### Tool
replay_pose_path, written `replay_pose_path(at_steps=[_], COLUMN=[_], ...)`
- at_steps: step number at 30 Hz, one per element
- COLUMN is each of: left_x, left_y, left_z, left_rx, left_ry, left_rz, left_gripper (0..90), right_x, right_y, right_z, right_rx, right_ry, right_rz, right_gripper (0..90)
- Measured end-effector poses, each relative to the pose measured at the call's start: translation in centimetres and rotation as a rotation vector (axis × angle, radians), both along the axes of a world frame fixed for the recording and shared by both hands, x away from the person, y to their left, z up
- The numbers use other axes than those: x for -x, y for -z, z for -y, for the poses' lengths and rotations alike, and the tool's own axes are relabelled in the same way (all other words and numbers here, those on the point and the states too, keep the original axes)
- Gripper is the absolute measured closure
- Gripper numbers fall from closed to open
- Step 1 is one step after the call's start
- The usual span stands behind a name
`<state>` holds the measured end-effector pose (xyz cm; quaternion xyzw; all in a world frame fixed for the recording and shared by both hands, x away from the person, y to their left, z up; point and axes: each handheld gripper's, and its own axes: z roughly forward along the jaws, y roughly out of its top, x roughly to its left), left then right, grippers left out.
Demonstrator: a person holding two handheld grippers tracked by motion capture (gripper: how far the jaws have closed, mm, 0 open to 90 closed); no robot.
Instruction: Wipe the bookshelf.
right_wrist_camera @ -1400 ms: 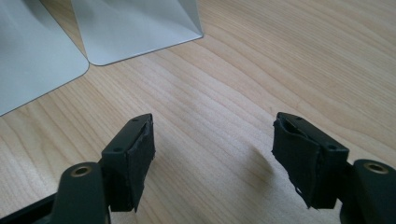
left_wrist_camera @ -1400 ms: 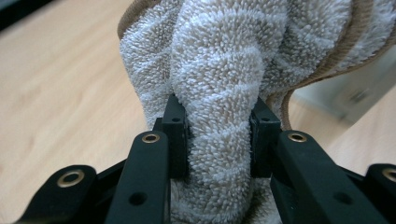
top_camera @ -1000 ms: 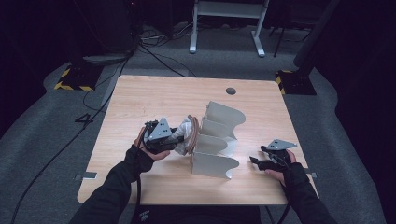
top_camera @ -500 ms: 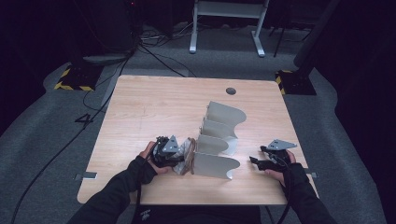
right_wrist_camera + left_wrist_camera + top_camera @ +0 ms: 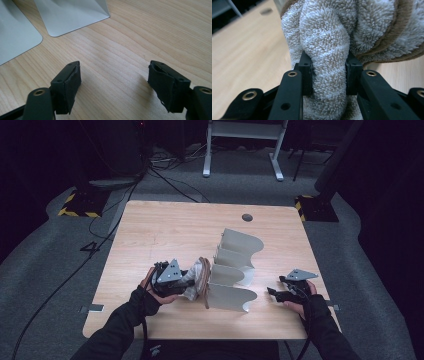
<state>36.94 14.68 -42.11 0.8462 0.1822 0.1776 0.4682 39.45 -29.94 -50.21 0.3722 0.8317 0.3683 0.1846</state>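
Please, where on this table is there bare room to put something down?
The table is bare across its far-left part, from the divider rack to the far and left edges. Bare wood also lies between rack and right gripper. Crowded: left gripper clamps the towel against the rack.

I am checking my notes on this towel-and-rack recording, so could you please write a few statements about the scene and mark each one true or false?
1. The left gripper is shut on a bunched fold of the beige towel. True.
2. The right gripper holds a corner of the towel. False: its jaws stand open over bare wood, with nothing between them.
3. The white divider rack stands on the wooden table. True.
4. The towel lies at the table's far edge. False: it is beside the rack's left side, on the near half of the table.
5. The towel has a brown border. True.
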Motion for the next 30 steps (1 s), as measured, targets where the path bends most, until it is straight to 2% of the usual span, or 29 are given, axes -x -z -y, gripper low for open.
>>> replay_pose_path(at_steps=[2,5,7,10,16,18,21,24,28,30], left_x=[-0.5,-1.3,-1.9,-2.9,-4.4,-4.6,-4.2,-3.4,-1.8,-1.3], left_y=[-0.7,-1.1,-0.9,-0.1,2.4,3.5,4.8,5.6,6.2,6.1], left_z=[0.1,0.8,1.2,1.8,2.5,2.8,3.0,2.8,2.4,2.1], left_rx=[0.029,0.034,0.039,0.034,-0.015,-0.049,-0.100,-0.130,-0.184,-0.178], left_ry=[-0.013,-0.029,-0.037,-0.047,-0.072,-0.071,-0.052,-0.019,0.040,0.053], left_rz=[0.014,0.040,0.033,0.012,-0.062,-0.090,-0.128,-0.162,-0.172,-0.175], left_gripper=[67.3,67.3,67.3,67.3,67.3,67.3,67.3,67.4,67.4,67.4], right_x=[0.0,0.0,0.0,0.0,0.0,0.0,0.0,-0.1,-0.1,0.0], right_y=[0.0,0.0,0.0,0.0,0.0,0.0,0.0,0.1,0.1,0.0], right_z=[0.0,0.0,0.0,0.0,0.0,0.1,0.0,0.0,0.0,0.0], right_rx=[0.000,0.000,-0.001,-0.002,-0.006,-0.006,-0.006,-0.007,-0.009,-0.008], right_ry=[0.000,0.002,0.002,0.003,0.001,0.002,0.003,0.002,0.005,0.006], right_rz=[0.001,0.000,0.000,-0.001,-0.002,-0.003,-0.003,-0.004,-0.004,-0.003], right_gripper=[26.9,26.8,26.8,26.8,26.8,26.8,26.7,26.7,26.6,26.6])
